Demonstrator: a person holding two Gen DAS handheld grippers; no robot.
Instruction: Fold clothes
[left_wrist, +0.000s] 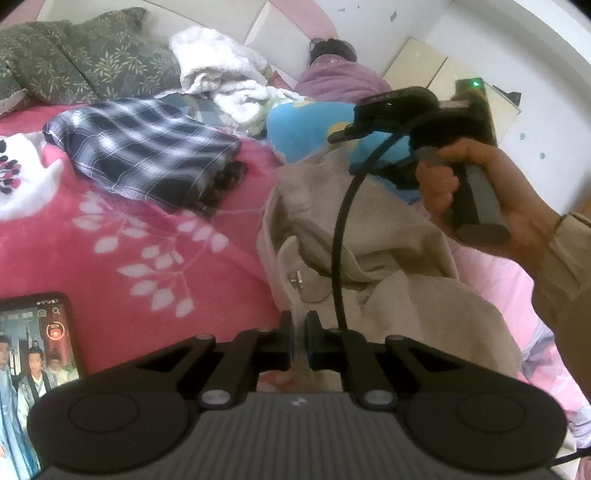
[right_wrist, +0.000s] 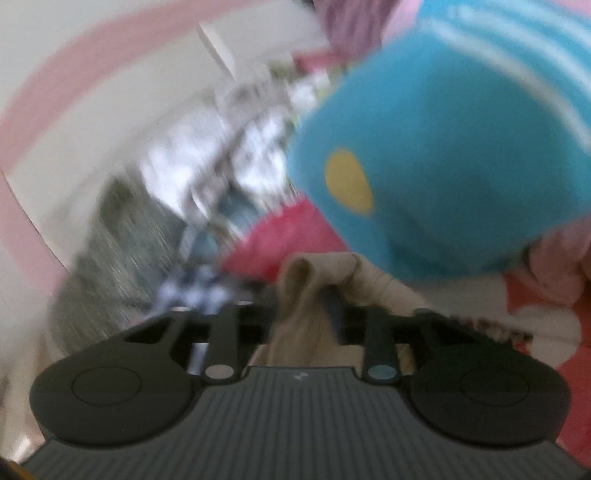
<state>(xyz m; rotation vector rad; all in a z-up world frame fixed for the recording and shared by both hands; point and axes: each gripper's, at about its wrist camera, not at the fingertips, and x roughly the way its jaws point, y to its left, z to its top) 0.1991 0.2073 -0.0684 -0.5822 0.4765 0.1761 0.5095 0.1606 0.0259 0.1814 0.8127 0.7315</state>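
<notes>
A beige garment (left_wrist: 388, 236) with a metal button lies crumpled on the pink floral bedspread (left_wrist: 147, 240). In the left wrist view my left gripper (left_wrist: 300, 325) sits at the garment's near edge, its jaws pinched together on the fabric. A hand holds my right gripper (left_wrist: 343, 133) over the garment's far end. The right wrist view is blurred. There my right gripper (right_wrist: 301, 299) has its jaws apart, and a loose fold of the beige garment (right_wrist: 306, 273) lies between them and drapes over one finger.
A folded plaid shirt (left_wrist: 147, 147) lies to the left. A phone (left_wrist: 33, 350) with a lit screen rests near the bed's edge. Beyond are a blue plush (left_wrist: 306, 125), a white towel (left_wrist: 218, 62), green leaf-print pillows (left_wrist: 74, 62) and a person in purple (left_wrist: 340, 77).
</notes>
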